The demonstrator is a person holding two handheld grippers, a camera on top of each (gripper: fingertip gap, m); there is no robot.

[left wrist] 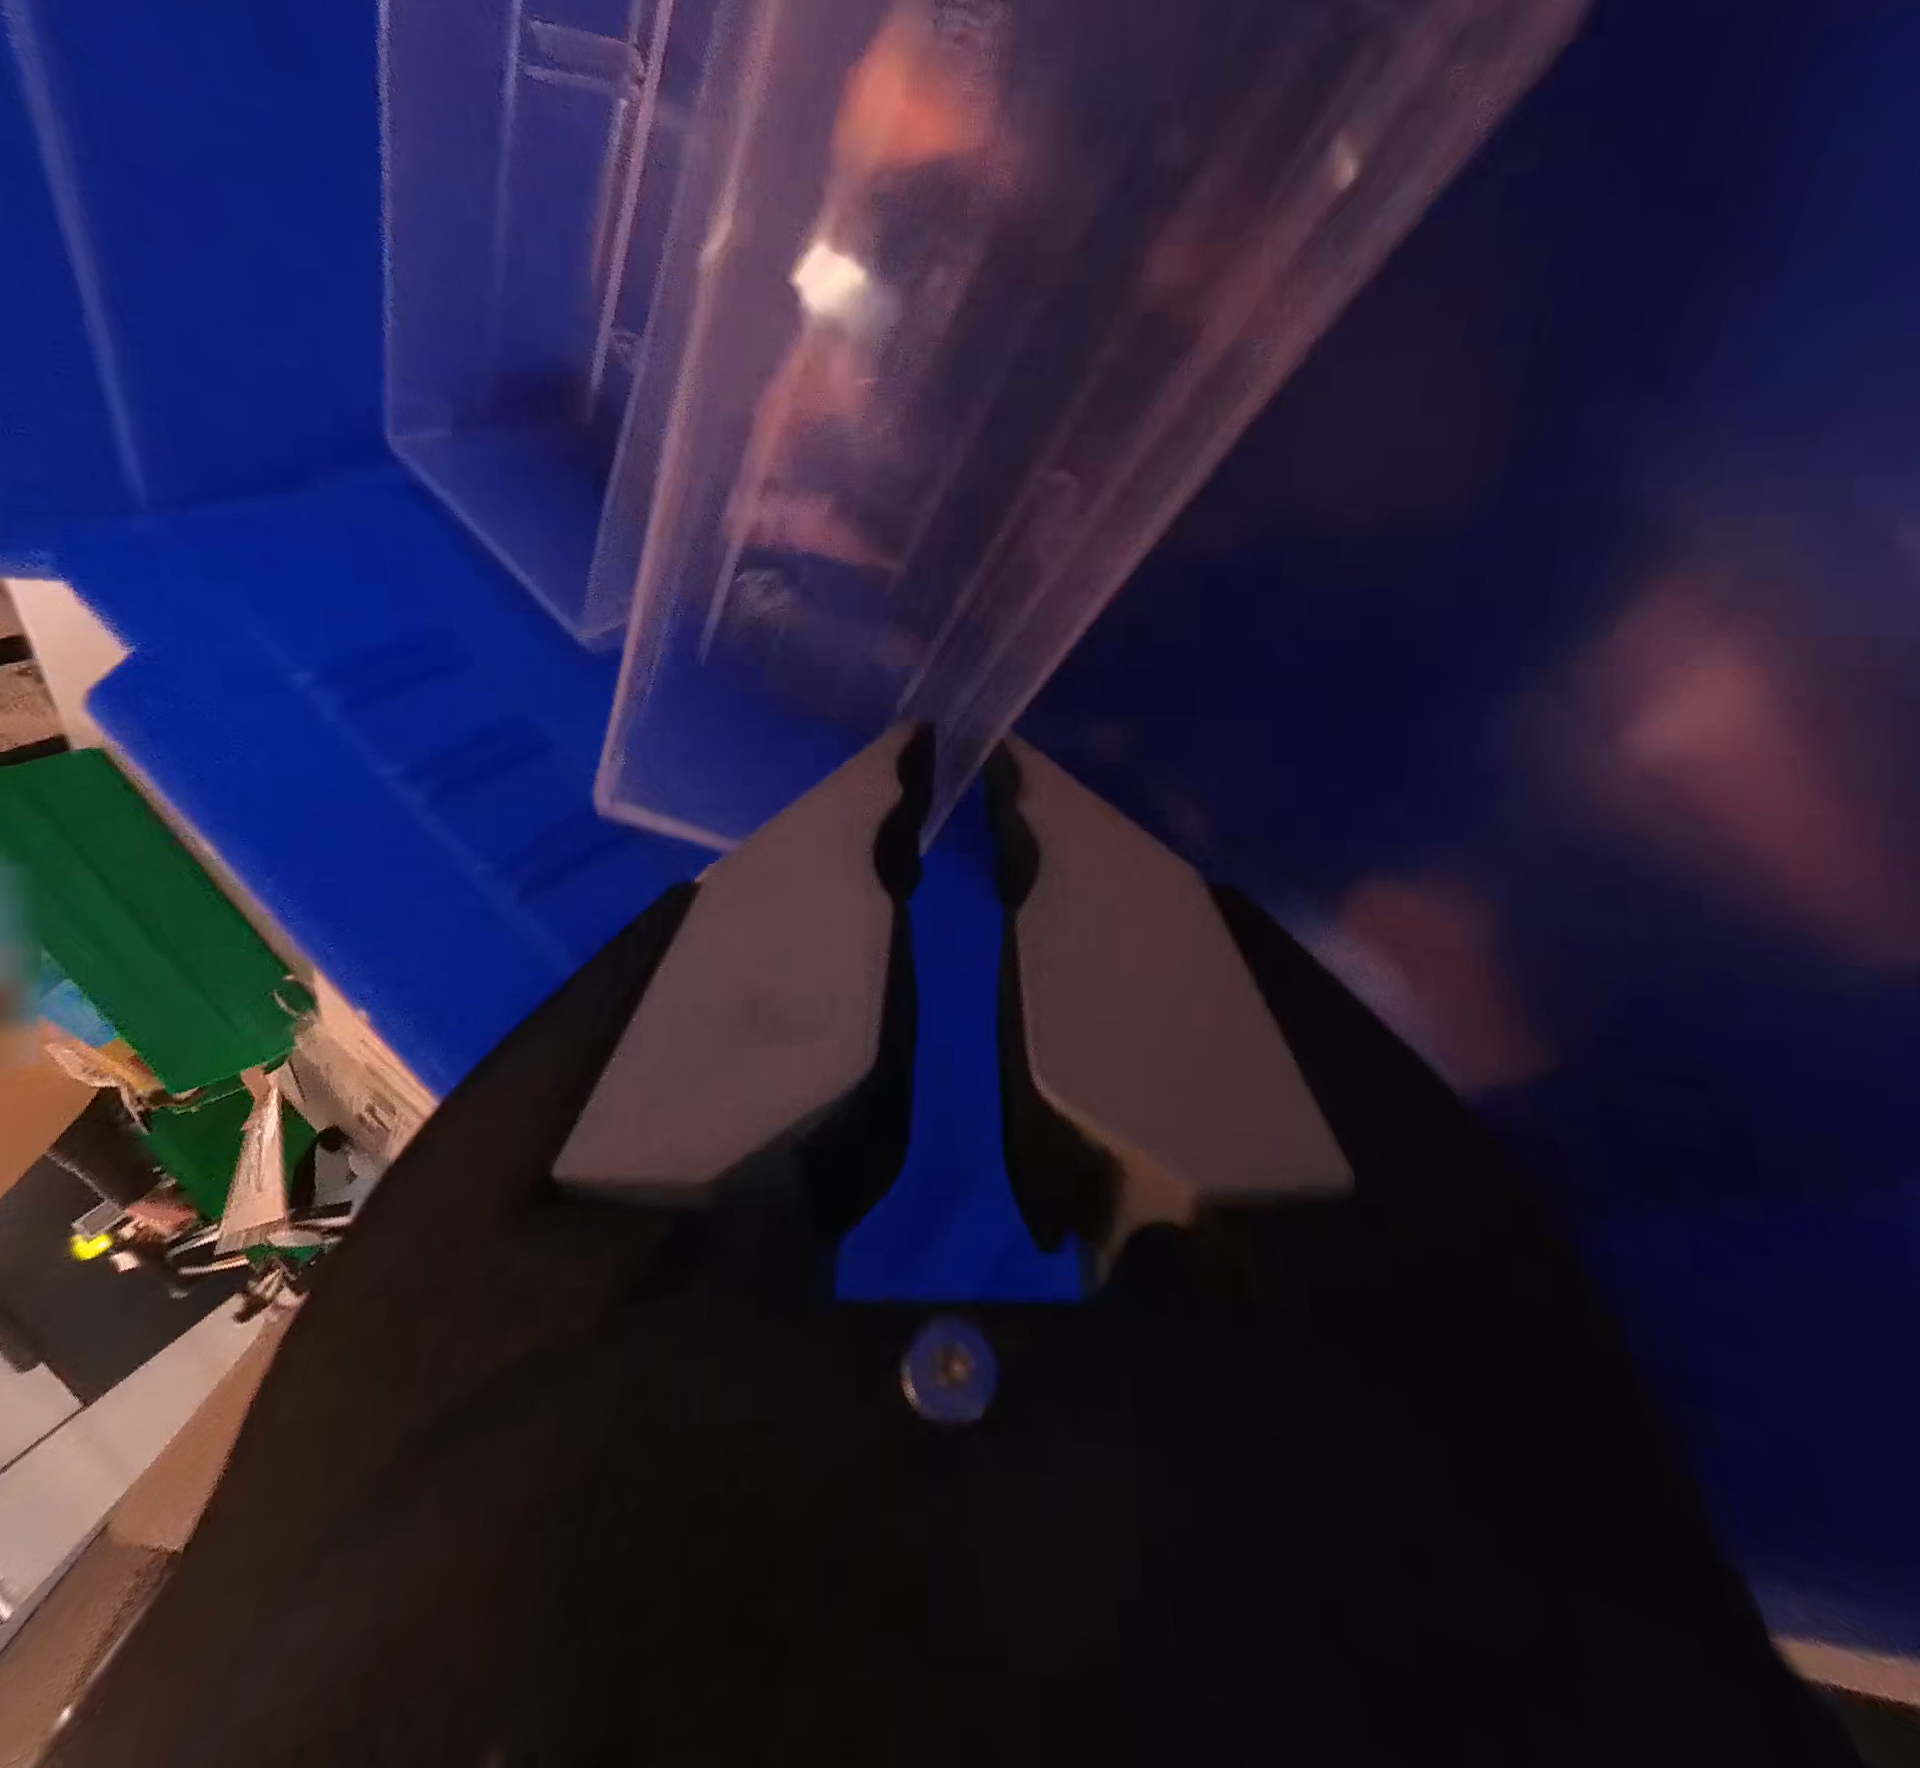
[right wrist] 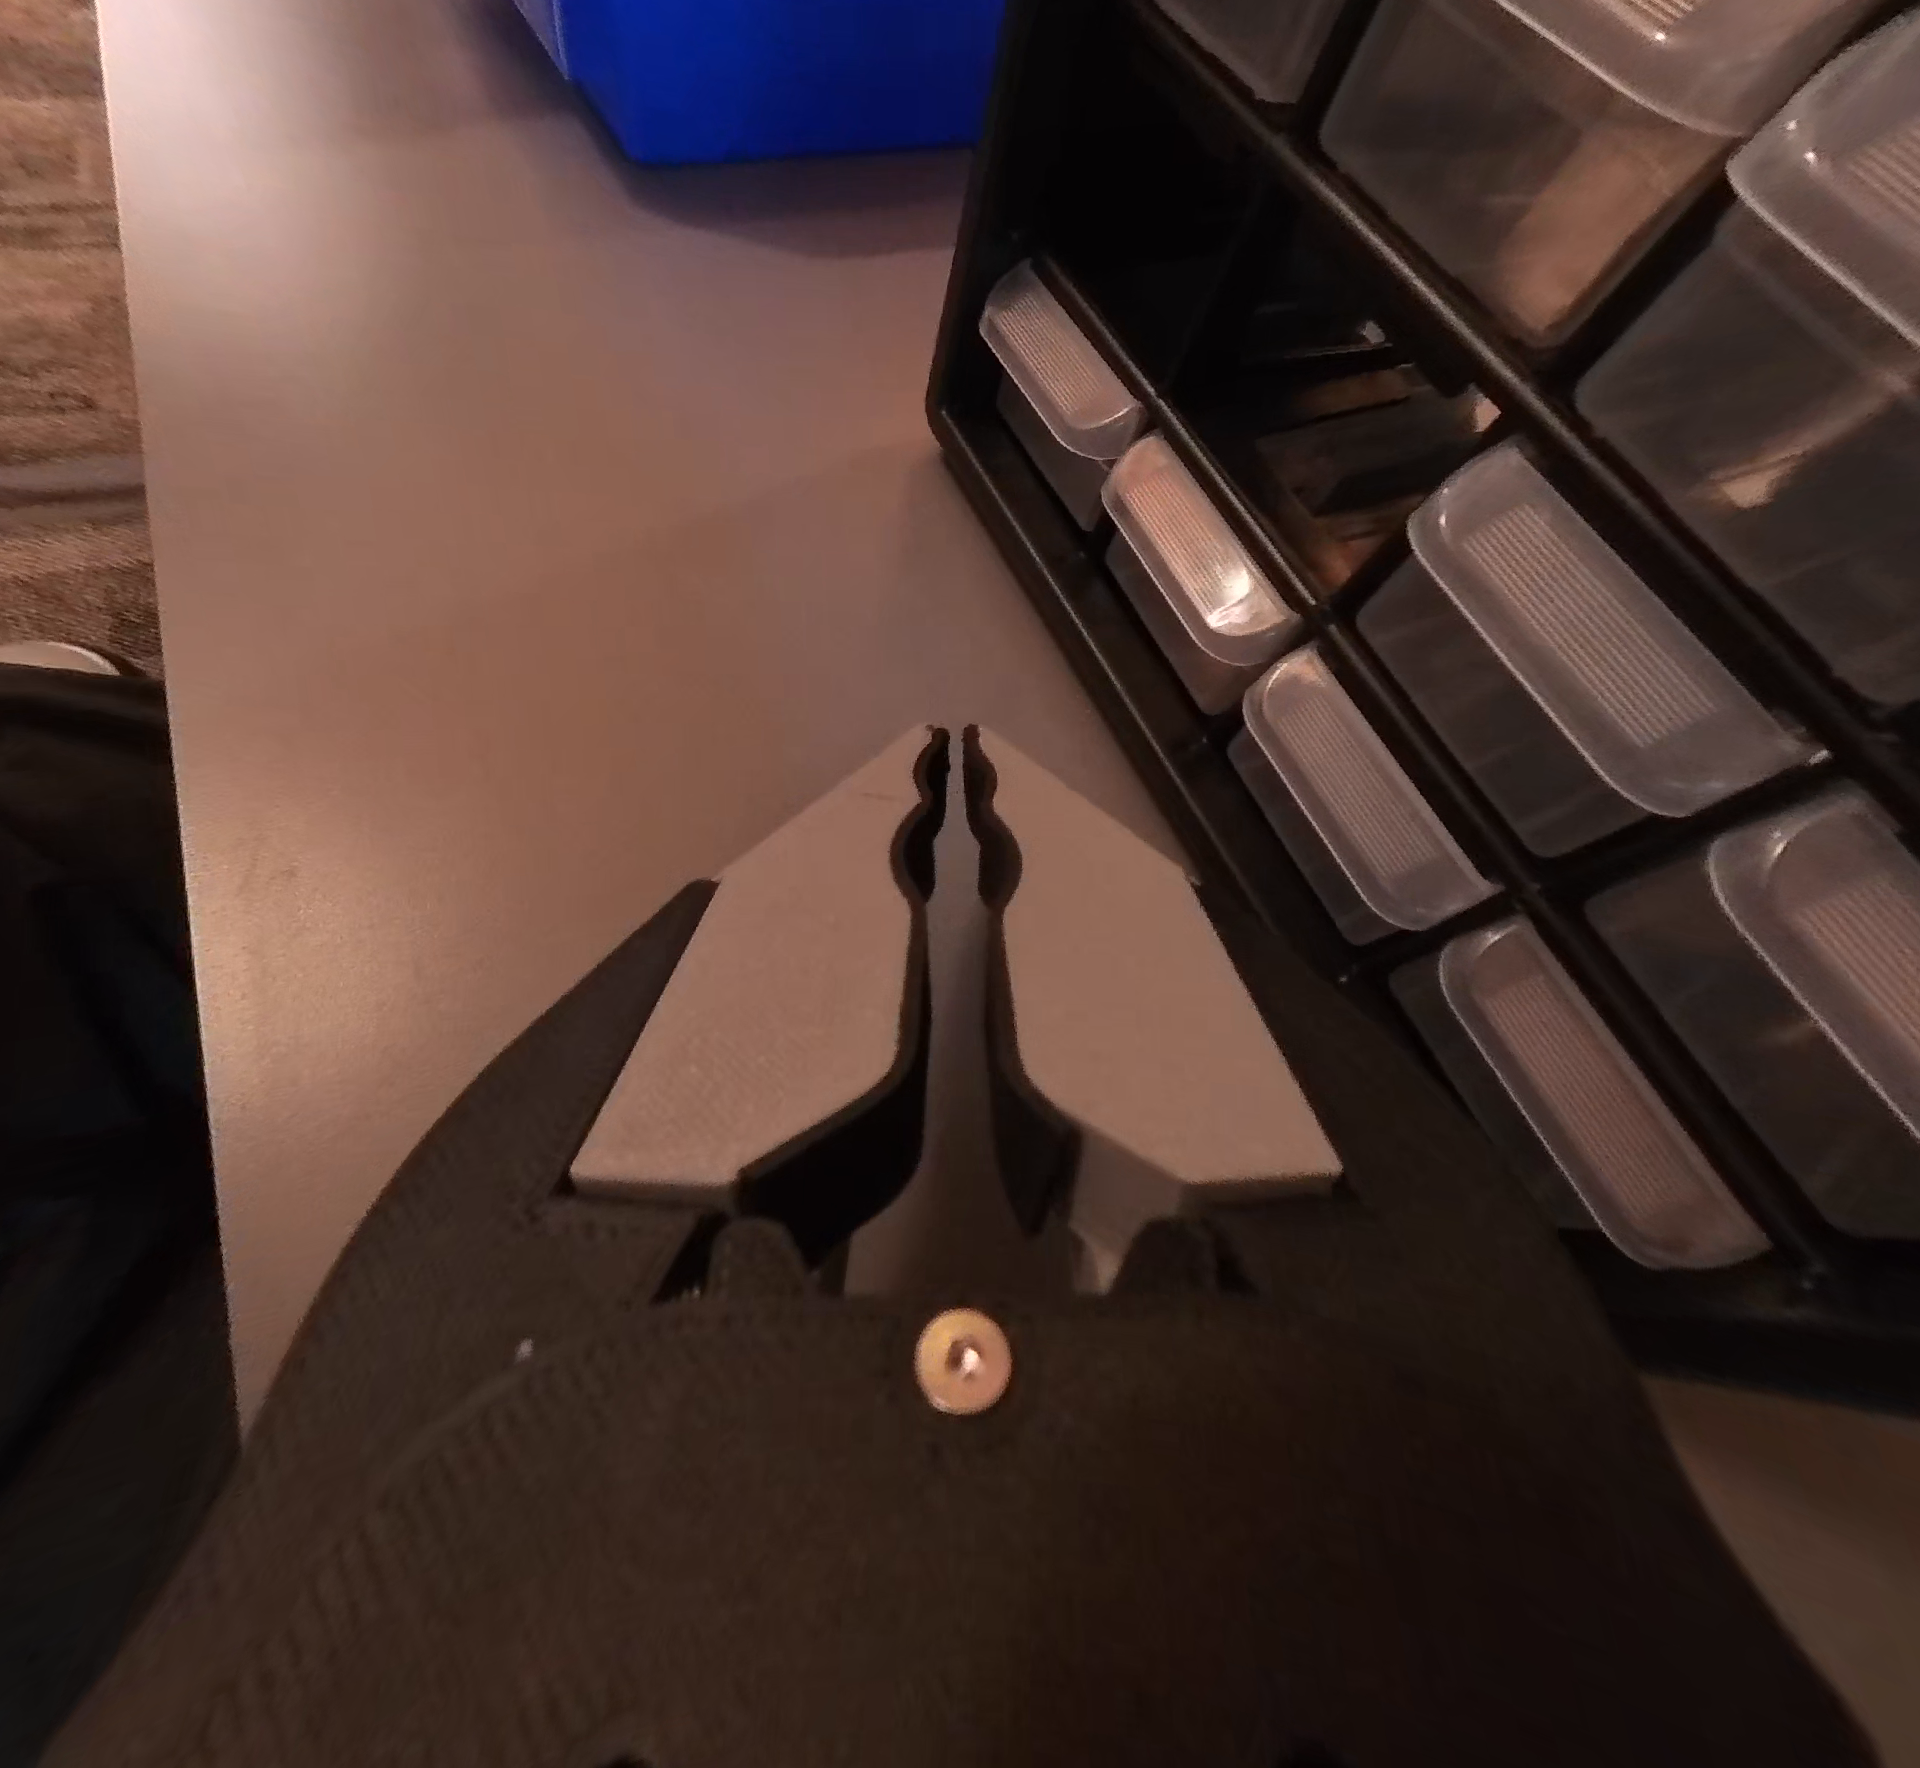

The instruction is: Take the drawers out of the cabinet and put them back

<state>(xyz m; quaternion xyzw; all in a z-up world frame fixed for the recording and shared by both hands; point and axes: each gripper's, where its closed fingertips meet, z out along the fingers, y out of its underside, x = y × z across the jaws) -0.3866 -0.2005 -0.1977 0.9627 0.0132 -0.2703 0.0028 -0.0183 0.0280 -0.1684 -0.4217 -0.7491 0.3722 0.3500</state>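
In the left wrist view my left gripper (left wrist: 956, 762) is shut on the near wall of a clear plastic drawer (left wrist: 1091, 284) and holds it tilted inside a blue bin (left wrist: 364, 731). A second clear drawer (left wrist: 499, 264) stands in the bin just behind and to the left. In the right wrist view my right gripper (right wrist: 956, 733) is shut and empty, low over the grey table (right wrist: 520, 471), just left of the black cabinet (right wrist: 961, 388). The cabinet holds several clear drawers (right wrist: 1590, 648), some pulled partway out. One slot (right wrist: 1299, 368) in its middle row is empty.
The blue bin also shows in the right wrist view (right wrist: 748, 4), at the table's far end left of the cabinet. The table's left edge (right wrist: 156, 471) drops to carpet. Green boxes (left wrist: 135, 908) and cardboard lie beyond the bin's left rim.
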